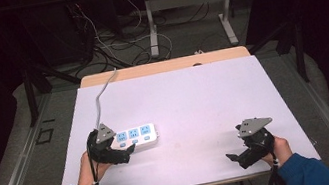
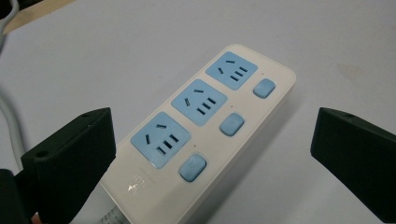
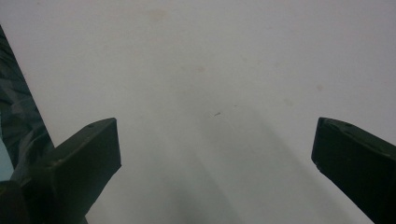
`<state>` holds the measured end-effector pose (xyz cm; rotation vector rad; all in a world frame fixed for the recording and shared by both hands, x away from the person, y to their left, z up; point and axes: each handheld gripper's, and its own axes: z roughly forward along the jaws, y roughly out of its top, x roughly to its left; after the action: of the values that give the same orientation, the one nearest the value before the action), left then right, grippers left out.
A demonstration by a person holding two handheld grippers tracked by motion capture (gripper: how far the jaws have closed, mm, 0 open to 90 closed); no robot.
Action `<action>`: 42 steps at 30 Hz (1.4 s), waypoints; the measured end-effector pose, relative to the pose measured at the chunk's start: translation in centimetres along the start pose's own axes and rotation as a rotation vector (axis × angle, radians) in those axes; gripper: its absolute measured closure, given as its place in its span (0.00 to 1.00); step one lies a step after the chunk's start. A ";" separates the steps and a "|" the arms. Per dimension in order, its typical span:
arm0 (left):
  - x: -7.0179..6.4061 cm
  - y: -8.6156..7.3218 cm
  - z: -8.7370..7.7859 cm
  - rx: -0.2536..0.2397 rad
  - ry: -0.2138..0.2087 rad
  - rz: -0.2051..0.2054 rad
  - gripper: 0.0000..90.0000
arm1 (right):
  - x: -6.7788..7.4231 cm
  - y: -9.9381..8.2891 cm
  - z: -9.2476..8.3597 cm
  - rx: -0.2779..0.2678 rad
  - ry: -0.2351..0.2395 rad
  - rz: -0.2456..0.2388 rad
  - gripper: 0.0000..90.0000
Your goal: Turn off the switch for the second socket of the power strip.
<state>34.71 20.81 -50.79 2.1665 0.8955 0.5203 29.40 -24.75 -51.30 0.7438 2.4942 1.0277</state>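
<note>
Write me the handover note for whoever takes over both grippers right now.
Left gripper: open, jaws either side of the near end of the power strip, not closed on it.
Right gripper: open, holding nothing, over bare white table at the near right.
Power strip: flat at the table's left, sockets up, its grey cable running to the far edge.
Done: left approach. Left: probably close and grasp the strip.

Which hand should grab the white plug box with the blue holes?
Left. The left tool is open right around the power strip, while the right tool hangs open over bare table, far off.
</note>
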 end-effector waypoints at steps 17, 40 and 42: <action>-0.1 -1.0 -1.4 0.000 0.014 0.009 0.00 | 0.0 0.0 -0.1 0.004 -0.006 0.006 0.01; 0.3 -3.5 -3.9 0.000 0.020 -0.008 0.00 | 0.0 0.0 -0.1 0.005 -0.002 -0.004 0.01; 0.4 -3.7 -4.2 0.001 0.007 -0.009 0.00 | 0.0 0.0 0.0 0.005 -0.002 -0.003 0.01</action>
<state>30.88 24.92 -50.81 2.1621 0.9085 0.5235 29.38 -24.80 -51.28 0.7422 2.4964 1.0191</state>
